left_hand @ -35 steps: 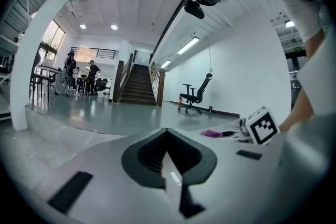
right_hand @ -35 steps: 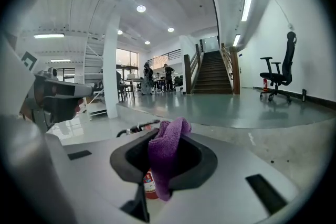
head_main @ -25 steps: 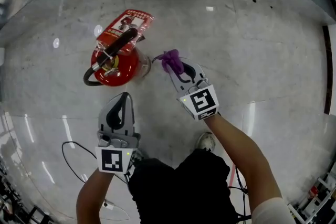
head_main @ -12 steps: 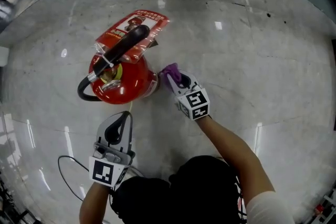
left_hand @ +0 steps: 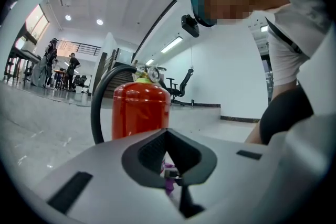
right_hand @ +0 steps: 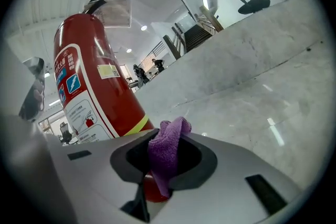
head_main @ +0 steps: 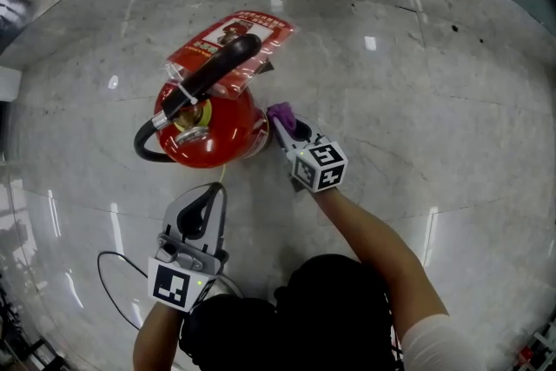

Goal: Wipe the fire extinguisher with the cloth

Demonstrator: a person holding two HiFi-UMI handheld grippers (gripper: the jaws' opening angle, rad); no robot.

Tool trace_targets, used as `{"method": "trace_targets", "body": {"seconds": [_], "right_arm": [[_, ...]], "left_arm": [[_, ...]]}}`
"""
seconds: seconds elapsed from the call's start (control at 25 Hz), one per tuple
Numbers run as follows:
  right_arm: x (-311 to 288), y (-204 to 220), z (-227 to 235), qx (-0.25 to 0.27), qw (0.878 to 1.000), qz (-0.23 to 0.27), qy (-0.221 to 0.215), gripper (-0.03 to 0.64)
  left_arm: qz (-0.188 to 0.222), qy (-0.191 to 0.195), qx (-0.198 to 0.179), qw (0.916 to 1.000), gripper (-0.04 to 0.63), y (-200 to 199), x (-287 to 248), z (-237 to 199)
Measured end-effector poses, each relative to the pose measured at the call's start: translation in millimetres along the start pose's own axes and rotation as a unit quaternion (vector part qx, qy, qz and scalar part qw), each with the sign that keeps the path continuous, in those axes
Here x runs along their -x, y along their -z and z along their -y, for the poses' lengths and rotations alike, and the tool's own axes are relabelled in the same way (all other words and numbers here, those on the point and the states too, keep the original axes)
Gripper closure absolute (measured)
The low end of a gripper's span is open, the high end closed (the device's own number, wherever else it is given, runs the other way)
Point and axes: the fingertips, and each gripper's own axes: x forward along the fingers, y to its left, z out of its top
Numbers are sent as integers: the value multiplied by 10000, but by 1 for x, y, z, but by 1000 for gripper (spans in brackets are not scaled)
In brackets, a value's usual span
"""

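Little wiping looks done: the right gripper (head_main: pixel 288 131) pinches the cloth (right_hand: pixel 167 149) just beside the fire extinguisher (head_main: pixel 208 130) ahead (left gripper (head_main: pixel 207 197) closed, empty), whole cylinder seemingly left.

Your right gripper (head_main: pixel 291 133) swallows most of the cloth (right_hand: pixel 167 149) between its jaws. From above, you can't tell whether cloth meets extinguisher (head_main: pixel 213 136), perhaps just touching. Your left gripper (left_hand: pixel 170 173) covers the extinguisher's base; the label (right_hand: pixel 79 107) print is too small to read.
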Motion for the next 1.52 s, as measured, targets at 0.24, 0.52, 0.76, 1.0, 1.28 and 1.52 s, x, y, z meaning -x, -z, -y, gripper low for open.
{"method": "trace_targets", "body": {"seconds": [0.24,0.52,0.76,1.0,1.28,1.52], "right_arm": [[5,-14,-15,-238,9990,278,-239,543],[21,-33,-34,-214,9975,471,-478,543],[37,-62,-55,-113,9947,695,-754,543],[54,-104,-82,6,9914,888,-962,543],[74,-143,-108,384,9915,837,-923,543],[87,-174,-130,632,9897,895,-926,543]], "left_arm": [[15,-65,65,10000,591,3,5,-4],[79,-105,26,9999,591,2,8,-6],[331,-33,99,9994,591,-6,2,-4],[103,-91,53,9999,591,-3,0,-10],[213,-896,72,9957,591,-32,-4,-35],[44,-1183,140,9929,591,-32,-4,-29]]}}
